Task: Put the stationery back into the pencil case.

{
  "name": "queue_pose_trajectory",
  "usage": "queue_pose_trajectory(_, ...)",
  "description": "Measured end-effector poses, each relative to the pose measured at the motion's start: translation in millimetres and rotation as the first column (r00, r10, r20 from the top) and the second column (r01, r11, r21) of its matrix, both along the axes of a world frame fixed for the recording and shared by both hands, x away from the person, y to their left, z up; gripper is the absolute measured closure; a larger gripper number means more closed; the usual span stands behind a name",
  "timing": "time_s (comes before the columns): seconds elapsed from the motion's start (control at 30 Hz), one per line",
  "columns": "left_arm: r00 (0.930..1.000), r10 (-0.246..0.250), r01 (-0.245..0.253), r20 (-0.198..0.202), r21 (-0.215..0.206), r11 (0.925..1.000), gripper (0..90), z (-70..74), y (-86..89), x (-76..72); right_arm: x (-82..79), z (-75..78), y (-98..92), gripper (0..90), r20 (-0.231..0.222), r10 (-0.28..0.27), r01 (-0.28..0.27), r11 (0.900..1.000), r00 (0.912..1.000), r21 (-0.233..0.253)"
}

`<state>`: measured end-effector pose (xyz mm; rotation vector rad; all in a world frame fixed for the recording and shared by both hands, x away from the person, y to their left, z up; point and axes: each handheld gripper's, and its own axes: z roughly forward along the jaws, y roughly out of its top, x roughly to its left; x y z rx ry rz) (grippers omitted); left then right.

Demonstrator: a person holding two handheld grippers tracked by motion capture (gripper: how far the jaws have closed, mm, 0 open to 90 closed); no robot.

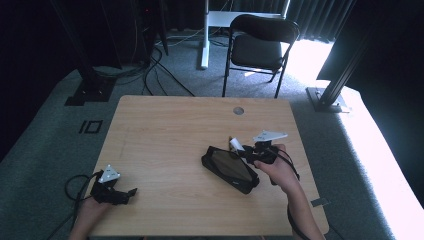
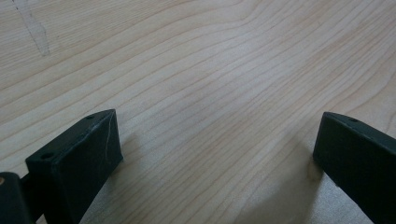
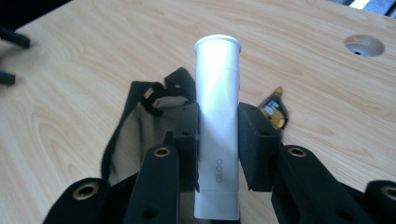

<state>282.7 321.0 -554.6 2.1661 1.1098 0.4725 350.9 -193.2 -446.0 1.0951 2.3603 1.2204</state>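
A: What's on the left?

B: The left gripper (image 1: pixel 131 192) sits low at the table's (image 1: pixel 165 130) near left corner, with a hand behind it. In the left gripper view its jaws stand wide apart over bare wood, nothing between them.

A: And further right?

B: A black pouch (image 1: pixel 230 168) lies flat on the table, right of the middle. In the right gripper view its mouth gapes, showing a pale lining (image 3: pixel 140 135).

A: Then the other one?

B: The right gripper (image 1: pixel 239 150) is just past the pouch's far end, clamped on a white tube (image 3: pixel 217 116). The tube's cap points away from the camera, and the jaws pinch its body on both sides.

A: Anything beside it?

B: A small dark item with gold print (image 3: pixel 274 111) lies just right of the tube, maybe a sachet; it's too hidden to tell.
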Motion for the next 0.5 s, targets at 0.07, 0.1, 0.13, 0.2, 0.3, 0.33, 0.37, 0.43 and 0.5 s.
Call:
queue_pose_trajectory(0.07,1.0,0.0,0.0,0.0,0.0,1.0,1.2,0.0,0.0,0.0,-2.3,0.3,5.1,70.2,-0.006,0.027,-0.027,1.0,0.9996,-0.012)
queue_pose_trajectory(0.1,1.0,0.0,0.0,0.0,0.0,1.0,1.2,0.0,0.0,0.0,-3.1,0.1,7.6,70.2,-0.009,0.042,-0.042,0.999,0.9991,-0.017)
queue_pose_trajectory(0.13,1.0,0.0,0.0,0.0,-0.001,1.0,1.2,0.0,0.0,0.0,-4.1,-0.3,10.2,70.2,-0.013,0.054,-0.054,0.998,0.9985,-0.03)
queue_pose_trajectory(0.2,1.0,0.0,0.0,0.0,-0.001,1.0,1.2,0.0,0.0,0.0,-5.8,-1.5,15.3,70.2,-0.015,0.08,-0.08,0.996,0.9967,-0.043)
queue_pose_trajectory(0.3,1.0,0.0,0.0,0.0,0.0,1.0,1.2,0.0,0.0,0.0,-7.1,-3.3,20.5,70.2,-0.021,0.107,-0.108,0.993,0.994,-0.054)
queue_pose_trajectory(0.33,1.0,0.0,0.0,0.0,-0.001,1.0,1.2,0.0,0.0,0.0,-7.4,-3.9,22.3,70.2,-0.022,0.115,-0.116,0.991,0.9931,-0.066)
queue_pose_trajectory(0.37,1.0,0.001,-0.001,0.0,-0.001,1.0,1.2,0.0,0.0,0.0,-7.4,-4.6,24.1,70.2,-0.02,0.115,-0.117,0.991,0.9931,-0.065)
queue_pose_trajectory(0.43,1.0,0.0,0.0,0.0,-0.001,1.0,1.2,0.0,0.0,0.0,-6.8,-5.4,26.2,70.2,-0.025,0.124,-0.126,0.989,0.992,-0.079)
queue_pose_trajectory(0.5,1.0,-0.001,0.001,0.001,0.001,1.0,1.2,0.0,0.1,0.1,-5.9,-6.3,27.6,70.2,-0.034,0.128,-0.13,0.988,0.9913,-0.084)
